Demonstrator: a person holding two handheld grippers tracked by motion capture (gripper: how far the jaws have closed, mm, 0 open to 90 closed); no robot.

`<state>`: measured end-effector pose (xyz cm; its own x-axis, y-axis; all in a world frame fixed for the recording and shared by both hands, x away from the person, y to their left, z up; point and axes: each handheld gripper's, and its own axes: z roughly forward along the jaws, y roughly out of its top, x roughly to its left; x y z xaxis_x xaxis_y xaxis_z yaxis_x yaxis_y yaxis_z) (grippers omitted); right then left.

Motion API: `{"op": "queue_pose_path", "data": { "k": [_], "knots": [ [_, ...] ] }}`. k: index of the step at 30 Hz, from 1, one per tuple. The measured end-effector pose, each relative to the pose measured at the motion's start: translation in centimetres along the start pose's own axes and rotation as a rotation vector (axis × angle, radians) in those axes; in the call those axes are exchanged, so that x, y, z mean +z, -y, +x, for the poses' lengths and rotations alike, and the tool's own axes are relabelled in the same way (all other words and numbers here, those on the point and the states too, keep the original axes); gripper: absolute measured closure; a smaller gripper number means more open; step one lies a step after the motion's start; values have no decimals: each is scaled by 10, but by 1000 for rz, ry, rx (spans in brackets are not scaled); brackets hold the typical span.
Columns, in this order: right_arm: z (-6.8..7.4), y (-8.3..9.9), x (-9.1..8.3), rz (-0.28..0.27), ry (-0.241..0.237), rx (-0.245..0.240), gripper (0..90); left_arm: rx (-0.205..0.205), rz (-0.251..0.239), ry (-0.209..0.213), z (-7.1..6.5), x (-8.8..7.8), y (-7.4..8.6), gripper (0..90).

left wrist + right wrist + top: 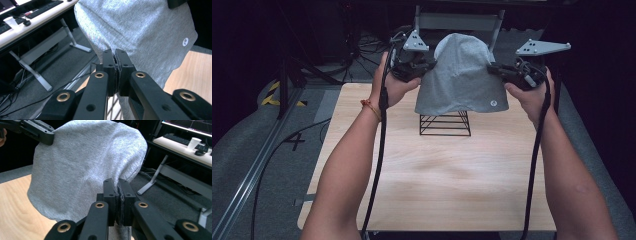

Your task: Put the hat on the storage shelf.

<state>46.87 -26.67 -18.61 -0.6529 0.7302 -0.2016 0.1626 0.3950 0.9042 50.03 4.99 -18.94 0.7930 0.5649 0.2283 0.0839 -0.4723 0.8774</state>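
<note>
High view: I hold a grey garment (460, 75) up above the far half of the wooden table (432, 170), one gripper at each side of it.
Grey garment: it hangs spread between my two grippers, domed at the top, its lower hem falling just over the top of the black wire rack (445, 123); a small round white logo (493, 103) sits near the hem on my right-hand side.
Black wire rack: stands on the table directly beneath the garment, its upper part hidden by the cloth.
Left gripper (414, 67): at the garment's left edge, well above the rack; in the left gripper view its jaws are pressed together with a thin fold of grey cloth pinched between them (116, 65), the garment (140, 32) spreading away beyond.
Right gripper (512, 72): at the garment's right edge, level with the left one; in the right gripper view the jaws are clamped on the cloth's edge (117, 188), and the garment (82, 167) bulges ahead with my other gripper (37, 131) gripping its far top corner.
Table: bare light wood on the side of the rack nearest me, my forearms reaching over it.
Background beyond the garment: a white desk (37, 20) with a keyboard (43, 8) and a paper cup (10, 21).
</note>
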Motion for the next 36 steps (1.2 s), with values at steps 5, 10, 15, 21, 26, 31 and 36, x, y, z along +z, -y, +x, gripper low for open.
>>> {"op": "queue_pose_path", "data": {
  "k": [5,10,15,21,26,31,36],
  "knots": [
    [-10,-9,13,-4,16,10,861,-7,-1,-35,16,3,-10,876],
    [-19,-12,26,-21,37,28,861,-8,9,-74,29,7,-18,876],
    [-25,-11,39,-14,46,45,861,-8,33,-98,35,16,-20,876],
    [-29,-7,58,11,44,54,861,-30,54,-104,40,31,-13,876],
    [-31,-4,68,27,41,55,861,-40,65,-129,44,44,-4,876],
    [-36,0,75,33,51,72,860,-41,73,-140,46,54,-1,876],
    [-42,-3,77,32,68,72,861,-42,67,-150,49,57,-6,876]
  ]
}}
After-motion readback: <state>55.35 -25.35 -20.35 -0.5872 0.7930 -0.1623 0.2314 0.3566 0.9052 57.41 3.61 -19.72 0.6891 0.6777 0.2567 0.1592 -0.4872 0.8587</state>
